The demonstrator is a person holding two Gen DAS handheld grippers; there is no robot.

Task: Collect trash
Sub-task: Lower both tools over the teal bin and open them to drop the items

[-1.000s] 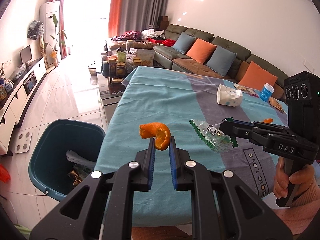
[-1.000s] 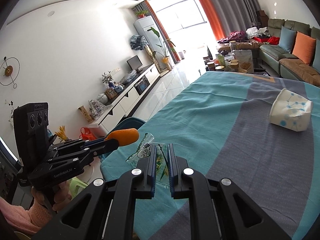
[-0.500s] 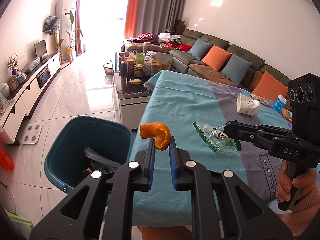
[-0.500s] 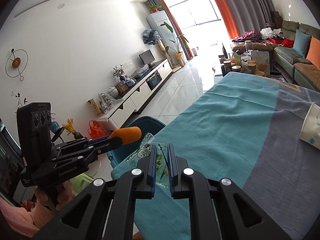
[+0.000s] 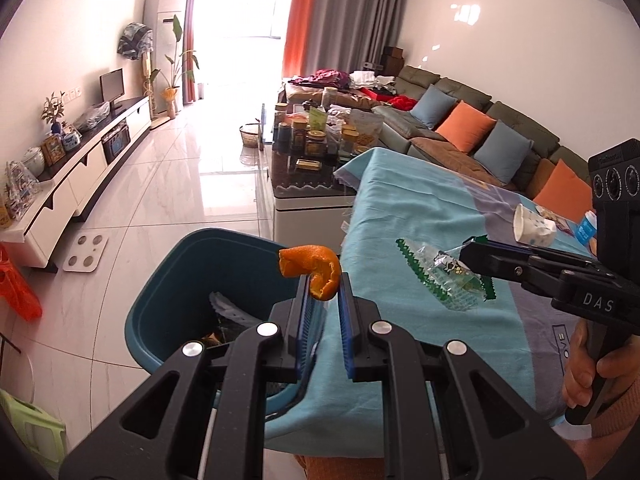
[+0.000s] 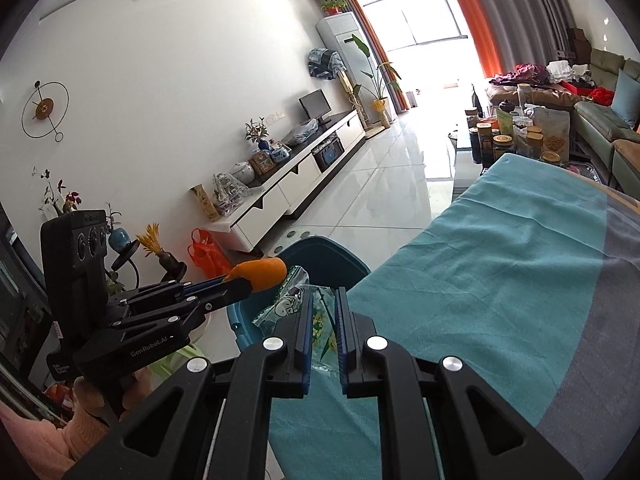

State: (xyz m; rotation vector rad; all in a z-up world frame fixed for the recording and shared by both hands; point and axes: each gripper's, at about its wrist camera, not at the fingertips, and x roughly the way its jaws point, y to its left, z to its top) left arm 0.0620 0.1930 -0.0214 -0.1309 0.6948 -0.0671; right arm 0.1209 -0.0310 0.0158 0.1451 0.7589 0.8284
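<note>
Step judged: carry to bin, two pieces held.

Left hand-held gripper (image 5: 323,294) clamped narrow on orange peel (image 5: 310,270), at teal bin's (image 5: 168,292) rim beside worktop (image 5: 432,216).

Right hand-held gripper (image 6: 323,312) pinched on clear wrapper (image 6: 298,300), over worktop edge.

Peel curled, arc upright, free end toward bin.

Wrapper long axis along fingers.

Next: both brought over bin mouth, then released.
</note>
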